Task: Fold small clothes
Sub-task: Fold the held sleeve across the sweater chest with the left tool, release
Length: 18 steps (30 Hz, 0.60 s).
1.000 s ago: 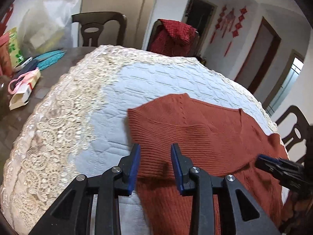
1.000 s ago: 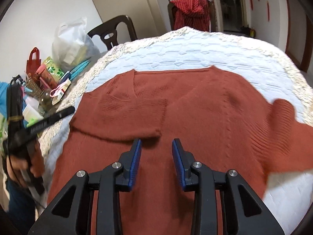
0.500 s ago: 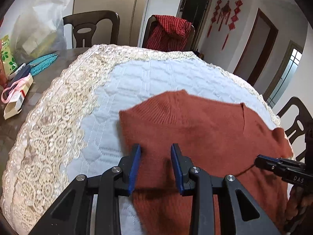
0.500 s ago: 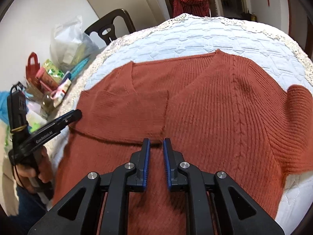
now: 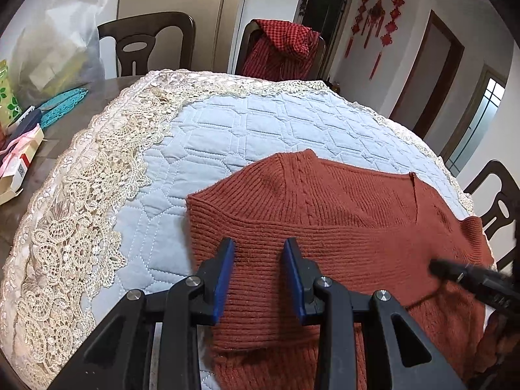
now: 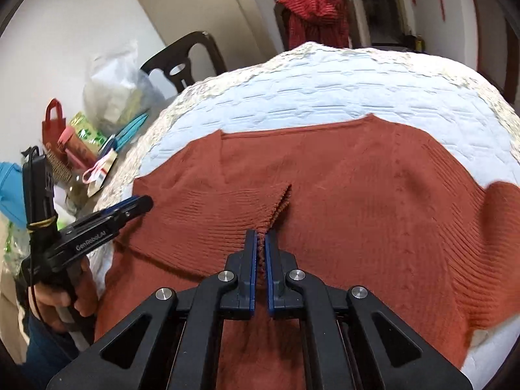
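Observation:
A rust-red knitted sweater (image 5: 341,227) lies flat on the quilted cloth, its left sleeve folded across the chest (image 6: 208,214). My left gripper (image 5: 258,250) is open and empty, hovering over the folded sleeve near the sweater's left edge. My right gripper (image 6: 260,243) is shut on the cuff of the folded sleeve (image 6: 276,208), which is pinched up into a ridge. The left gripper also shows in the right wrist view (image 6: 130,208), and the right gripper's tip in the left wrist view (image 5: 455,269). The right sleeve (image 6: 500,201) lies out at the right.
The round table has a pale blue quilted cloth (image 5: 260,123) with a lace border (image 5: 81,211). Boxes, bags and a plastic sack (image 6: 113,97) crowd its left side. Dark chairs (image 5: 143,45) stand around it; one holds a red checked garment (image 5: 279,48).
My right gripper closed on the sleeve cuff and lifted it slightly. My left gripper stayed open and shifted a little over the sweater's left edge.

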Motion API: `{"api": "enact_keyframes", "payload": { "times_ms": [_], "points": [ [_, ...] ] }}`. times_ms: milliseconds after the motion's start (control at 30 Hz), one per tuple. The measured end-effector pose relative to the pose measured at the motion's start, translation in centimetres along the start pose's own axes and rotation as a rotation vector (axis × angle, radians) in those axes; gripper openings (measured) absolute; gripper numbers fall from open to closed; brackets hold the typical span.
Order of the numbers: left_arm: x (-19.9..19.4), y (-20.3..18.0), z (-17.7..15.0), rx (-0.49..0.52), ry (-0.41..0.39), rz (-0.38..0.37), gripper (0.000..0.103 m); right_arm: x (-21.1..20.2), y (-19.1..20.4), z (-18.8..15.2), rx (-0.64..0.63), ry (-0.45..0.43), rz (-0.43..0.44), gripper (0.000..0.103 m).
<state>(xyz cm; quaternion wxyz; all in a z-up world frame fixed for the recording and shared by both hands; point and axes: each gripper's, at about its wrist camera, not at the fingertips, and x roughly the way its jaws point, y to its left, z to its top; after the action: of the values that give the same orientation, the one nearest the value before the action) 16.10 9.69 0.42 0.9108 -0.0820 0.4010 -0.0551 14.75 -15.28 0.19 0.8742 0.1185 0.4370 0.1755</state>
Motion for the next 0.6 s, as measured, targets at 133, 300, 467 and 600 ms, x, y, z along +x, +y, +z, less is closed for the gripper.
{"api": "enact_keyframes", "payload": {
  "times_ms": [133, 300, 467, 600],
  "points": [
    [-0.4, -0.4, -0.1, 0.010, 0.002, 0.019, 0.034, -0.1, -0.4, -0.6, 0.005, 0.012, -0.002, 0.008],
    [-2.2, -0.9, -1.2, 0.026, -0.015, 0.023, 0.034, -2.2, 0.2, -0.5, -0.025, -0.059, -0.012, 0.008],
    [-3.1, -1.1, -2.3, 0.017, -0.004, 0.031, 0.034, -0.5, -0.2, -1.0, -0.032, 0.018, -0.034, 0.008],
    [-5.1, -1.5, -3.1, 0.011, -0.021, -0.001, 0.034, -2.3, -0.1, -1.4, -0.045, -0.014, -0.028, 0.009]
  ]
}}
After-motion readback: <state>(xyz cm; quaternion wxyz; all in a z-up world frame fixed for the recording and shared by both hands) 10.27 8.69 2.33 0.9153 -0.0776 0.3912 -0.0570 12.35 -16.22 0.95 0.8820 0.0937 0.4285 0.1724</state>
